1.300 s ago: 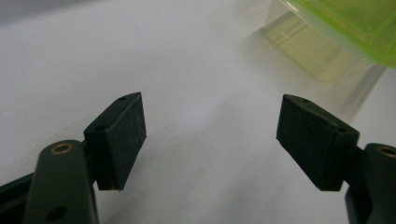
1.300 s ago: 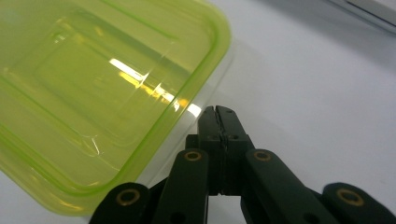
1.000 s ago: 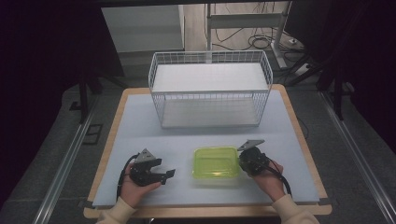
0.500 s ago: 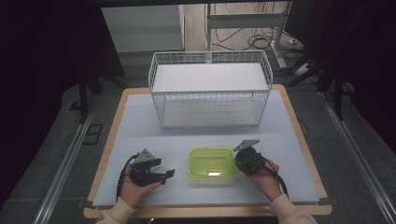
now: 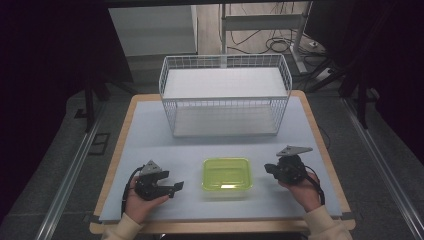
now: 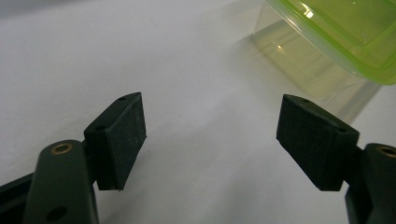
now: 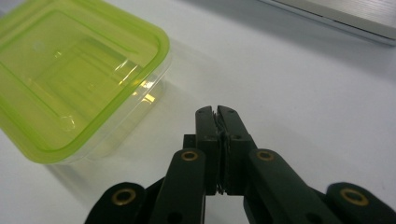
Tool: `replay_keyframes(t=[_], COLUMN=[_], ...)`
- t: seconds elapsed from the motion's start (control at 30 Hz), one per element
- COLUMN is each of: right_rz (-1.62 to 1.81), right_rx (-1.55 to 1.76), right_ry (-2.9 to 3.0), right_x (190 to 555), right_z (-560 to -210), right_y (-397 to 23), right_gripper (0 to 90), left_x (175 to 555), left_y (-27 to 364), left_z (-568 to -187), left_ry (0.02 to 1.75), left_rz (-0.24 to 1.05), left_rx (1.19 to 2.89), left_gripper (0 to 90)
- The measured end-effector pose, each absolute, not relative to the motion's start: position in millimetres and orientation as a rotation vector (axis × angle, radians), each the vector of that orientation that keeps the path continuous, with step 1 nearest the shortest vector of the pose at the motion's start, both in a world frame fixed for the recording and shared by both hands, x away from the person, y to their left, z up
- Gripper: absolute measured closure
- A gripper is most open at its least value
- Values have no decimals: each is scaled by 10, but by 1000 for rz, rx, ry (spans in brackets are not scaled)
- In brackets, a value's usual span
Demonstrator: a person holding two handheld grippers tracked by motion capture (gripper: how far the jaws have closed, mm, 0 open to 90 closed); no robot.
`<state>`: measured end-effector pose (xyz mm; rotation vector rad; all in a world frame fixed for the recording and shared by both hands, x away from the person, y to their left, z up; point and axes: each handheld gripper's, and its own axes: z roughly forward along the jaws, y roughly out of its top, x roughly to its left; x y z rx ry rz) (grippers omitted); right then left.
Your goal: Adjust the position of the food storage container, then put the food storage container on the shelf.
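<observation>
One wire basket (image 5: 225,102) is your landmark: it stands empty at the far middle of the table (image 5: 150,135), the biggest thing on it. On your side of the basket, well apart from it and roughly level with its middle, sits the lidded container (image 5: 226,174), a clear tub under a yellow-green lid (image 7: 70,70). It looks empty, so expect it to be light and easy to shove across the smooth table top. The plastic is thin, fairly stiff but glossy, so I'd judge it slippery and liable to flex if you pinch the walls hard. The raised rim of the lid is probably your best purchase, or take opposite side walls just under that rim.

Your left gripper (image 5: 176,187) lies nearer you than the basket's left end, just left of the container, its pads (image 6: 123,135) spread wide with nothing between them. Your right gripper (image 5: 268,168) sits below the basket's right end, just beside the container, jaws pressed together on nothing.
</observation>
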<state>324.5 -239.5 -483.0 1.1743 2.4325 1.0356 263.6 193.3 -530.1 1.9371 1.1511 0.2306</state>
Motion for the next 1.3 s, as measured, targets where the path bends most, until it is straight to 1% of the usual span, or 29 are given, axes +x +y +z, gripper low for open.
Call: replay_keyframes(t=[0.1, 0.13, 0.27, 0.37, 0.43, 0.47, 0.5, 0.53, 0.57, 0.77, 0.93, 1.1, 1.13, 1.2, 1.27, 1.3], right_rz=[1092, 1116, 1190, 1221, 1239, 1267, 1272, 1272, 1293, 1325, 1365, 1391, 1391, 1394, 1379, 1380], right_rx=[1187, 1184, 1184, 1199, 1209, 1206, 1213, 1213, 1236, 1271, 1302, 1338, 1341, 1344, 1359, 1378], right_ry=[2435, 2437, 2437, 2430, 2428, 2442, 2443, 2443, 2435, 2435, 2446, 2441, 2443, 2447, 2455, 2462], right_x=[3237, 3234, 3223, 3227, 3228, 3225, 3224, 3224, 3227, 3253, 3311, 3329, 3329, 3328, 3323, 3326], right_z=[-4813, -4810, -4814, -4802, -4800, -4797, -4794, -4794, -4793, -4792, -4815, -4824, -4822, -4824, -4844, -4874], right_y=[-2463, -2483, -2503, -2492, -2492, -2497, -2501, -2501, -2509, -2506, -2463, -2327, -2310, -2298, -2279, -2268], right_gripper=[818, 766, 497, 417, 413, 410, 397, 397, 379, 382, 383, 391, 392, 394, 401, 408], left_x=[2621, 2619, 2633, 2646, 2656, 2669, 2695, 2695, 2715, 2752, 2788, 2862, 2895, 2911, 2945, 2982], left_y=[1948, 1948, 1948, 1944, 1945, 1948, 1947, 1947, 1935, 1912, 1854, 1730, 1691, 1679, 1668, 1660], left_z=[-5275, -5275, -5191, -5088, -5074, -5072, -5087, -5087, -5098, -5094, -5097, -5119, -5132, -5138, -5154, -5179], left_ry=[1157, 1159, 1171, 1172, 1179, 1194, 1223, 1223, 1236, 1255, 1265, 1245, 1242, 1245, 1259, 1262], left_rz=[224, 221, 157, 139, 118, 90, 26, 26, -1, -23, -66, -125, -155, -163, -171, -201], left_rx=[1915, 1915, 1891, 1878, 1864, 1848, 1820, 1820, 1811, 1800, 1779, 1783, 1782, 1776, 1752, 1735], left_gripper=[237, 237, 238, 239, 239, 239, 239, 239, 239, 241, 244, 284, 289, 301, 321, 332])
